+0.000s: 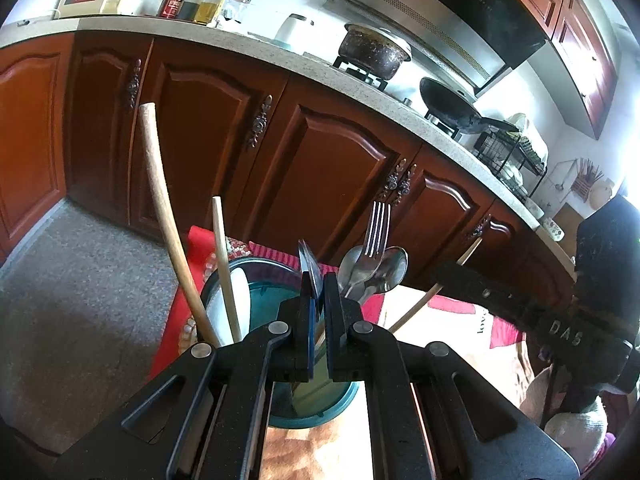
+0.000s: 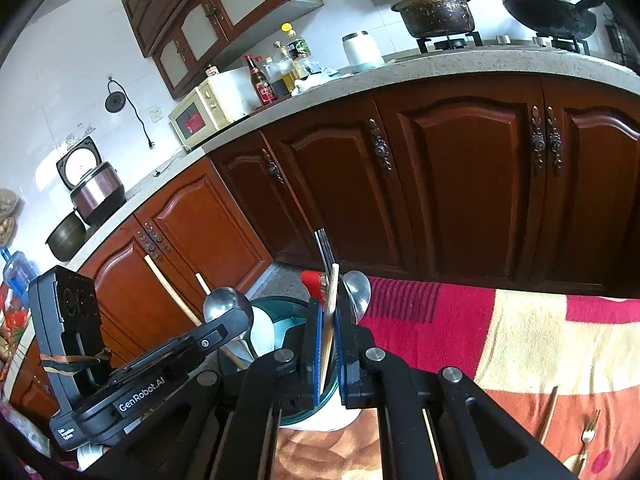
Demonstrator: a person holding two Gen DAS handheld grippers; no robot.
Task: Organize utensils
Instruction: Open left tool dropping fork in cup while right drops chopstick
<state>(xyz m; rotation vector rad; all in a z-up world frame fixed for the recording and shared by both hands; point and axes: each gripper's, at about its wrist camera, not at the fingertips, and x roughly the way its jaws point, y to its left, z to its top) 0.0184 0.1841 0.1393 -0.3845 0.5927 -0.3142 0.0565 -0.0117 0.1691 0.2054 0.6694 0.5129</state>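
A teal utensil holder [image 1: 256, 300] stands on the patterned cloth and holds two wooden handles [image 1: 160, 208], a fork [image 1: 378, 228] and spoons [image 1: 390, 268]. My left gripper [image 1: 318, 300] is shut on a metal spoon [image 1: 310, 264], seen edge-on, right above the holder. My right gripper [image 2: 328, 320] is shut on a wooden-handled utensil [image 2: 331, 300] over the same holder [image 2: 296, 316]. The left gripper's body [image 2: 160, 368] shows at left in the right wrist view, with its spoon bowl [image 2: 224, 304].
A patterned red and cream cloth [image 2: 500, 332] covers the table. A fork [image 2: 588, 436] and a wooden stick [image 2: 548, 412] lie on it at right. Dark wooden cabinets [image 1: 280, 152] and a counter with pots, bottles and a microwave stand behind.
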